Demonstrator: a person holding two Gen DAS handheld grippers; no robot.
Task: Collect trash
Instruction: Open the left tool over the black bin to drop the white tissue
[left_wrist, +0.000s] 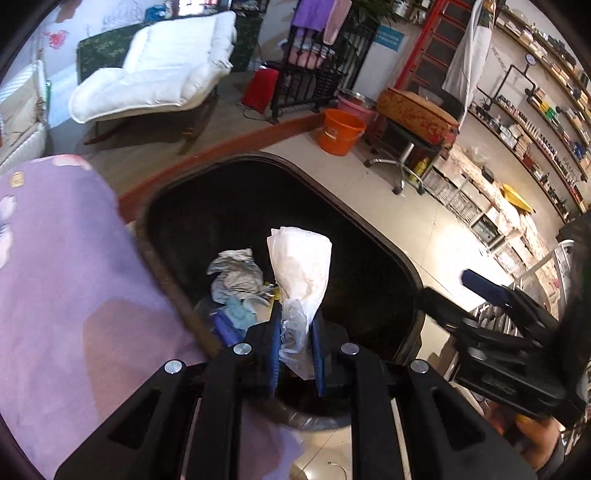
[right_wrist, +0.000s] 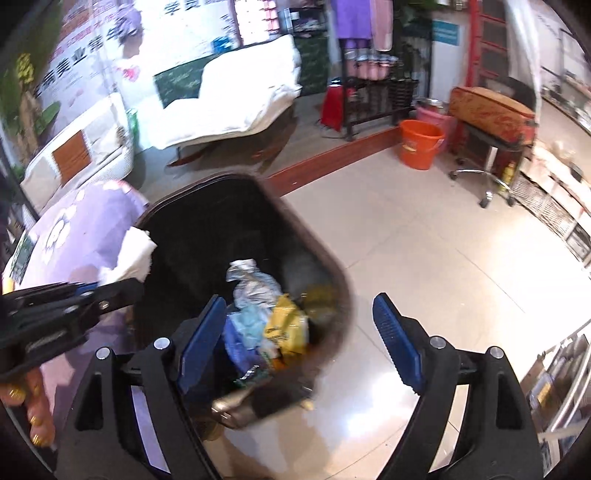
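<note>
Holding the tissue wad (left_wrist: 301, 266) clenched in your left gripper (left_wrist: 295, 343), directly over the bin (left_wrist: 369, 229), frame centre; right gripper (right_wrist: 299, 343) released, empty.

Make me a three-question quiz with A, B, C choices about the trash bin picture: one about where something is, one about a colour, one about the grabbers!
1. Where is the white tissue?
A. on the floor
B. in the left gripper, above the black bin
C. on the white lounge chair

2. What colour is the bucket on the floor?
A. orange
B. green
C. black

3. How are the right gripper jaws?
A. shut on a bottle
B. shut on the tissue
C. open, holding nothing

Answers: 1 B, the blue pads pinch the tissue over the bin's opening. 2 A, it is plainly orange. 3 C, the jaws stand wide apart with nothing between them.
</note>
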